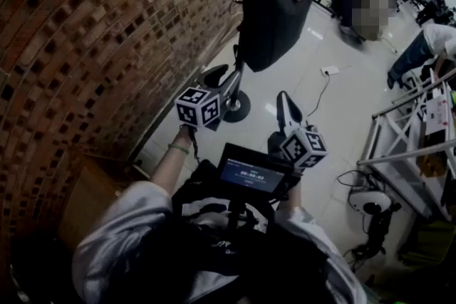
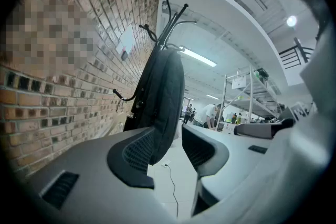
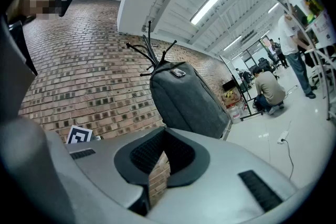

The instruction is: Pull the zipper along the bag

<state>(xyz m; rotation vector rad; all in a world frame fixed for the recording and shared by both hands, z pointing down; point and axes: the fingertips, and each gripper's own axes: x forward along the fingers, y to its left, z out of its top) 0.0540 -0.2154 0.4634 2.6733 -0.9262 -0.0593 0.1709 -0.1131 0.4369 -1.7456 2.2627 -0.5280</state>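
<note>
The zip cannot be picked out on the bag point(image 1: 274, 7) from any angle; the dark cloth swallows it. In the head view the bag's top is cut off by the frame, and of the stand point(image 1: 239, 109) only the round foot shows below it. In the left gripper view the bag's lower end is hidden behind one pad. In the right gripper view its bottom is lost behind the claw's grey body.

There is one bag, a dark grey backpack with a smooth front and a small tag point(image 3: 178, 73) at its top. It hangs from the stand's hooks point(image 3: 152, 47) just beside the brick wall point(image 1: 85, 32), above the pale floor point(image 1: 313, 60).

There are two claws, both held level short of the bag, and neither touches it. The left claw point(image 1: 224, 75) stands wide, with nothing between its pads point(image 2: 134, 152). The right claw point(image 1: 283, 97) is narrowed until its tips meet, and it is empty.

There are two marker cubes, one point(image 1: 198, 107) on the left claw and one point(image 1: 305, 147) on the right. Two people show far off in the right gripper view, one crouching point(image 3: 270, 89) and one bent over at a rack point(image 3: 294, 34).
</note>
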